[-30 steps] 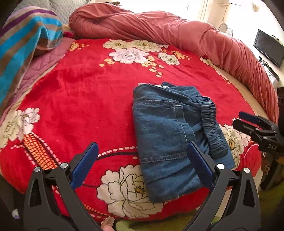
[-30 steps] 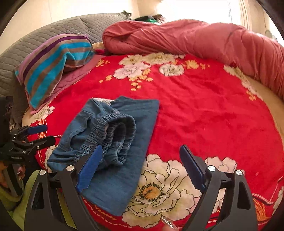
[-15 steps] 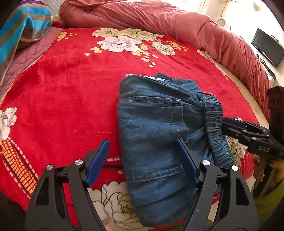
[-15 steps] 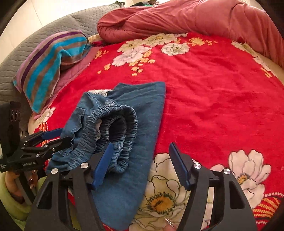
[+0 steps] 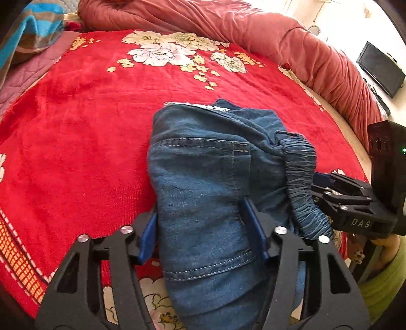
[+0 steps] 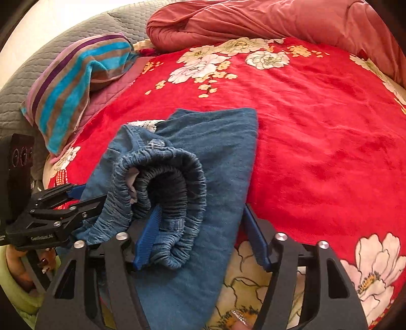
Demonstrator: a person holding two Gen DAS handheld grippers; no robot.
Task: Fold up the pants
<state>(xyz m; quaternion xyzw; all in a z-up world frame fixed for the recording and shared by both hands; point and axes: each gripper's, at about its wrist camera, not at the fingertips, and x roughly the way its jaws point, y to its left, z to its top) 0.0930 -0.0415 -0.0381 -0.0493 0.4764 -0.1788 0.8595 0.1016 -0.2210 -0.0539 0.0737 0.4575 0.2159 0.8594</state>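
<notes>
Folded blue denim pants (image 5: 210, 193) lying on red floral blanket (image 5: 76, 142), toward the near edge of that blanket; gathered elastic waistband (image 6: 175, 182) bunched on top of the pants, curled into a loop. White lining (image 6: 146, 125) peeking out at far end of pants.

Left gripper (image 5: 203, 231) over near part of pants, jaws about half open and just been closing, denim fold with pocket stitching between blue pads (image 5: 148, 234); both pads right against the cloth edges. Looks like contact, but a firm pinch cannot be told.

Right gripper (image 6: 200, 233) at waistband side of pants, jaws about half open, also just been closing; left pad tucked against waistband loop, right pad at the pants' outer edge over blanket; flat denim layer between. Actual clamp unclear.

Also seen in the left wrist view: right gripper (image 5: 327, 187), tips at the waistband. Also seen in the right wrist view: left gripper (image 6: 83, 194), tips touching the pants' edge.

Beyond pants on far side of blanket: rolled pink-red quilt (image 6: 266, 20). Striped towel (image 6: 76, 78) at far-left corner of blanket, on grey quilted headboard cushion (image 6: 50, 53). Dark screen (image 5: 380, 68) past right end of quilt. Yellow-green sleeve (image 6: 10, 284) and hand (image 6: 20, 266) behind left gripper.
</notes>
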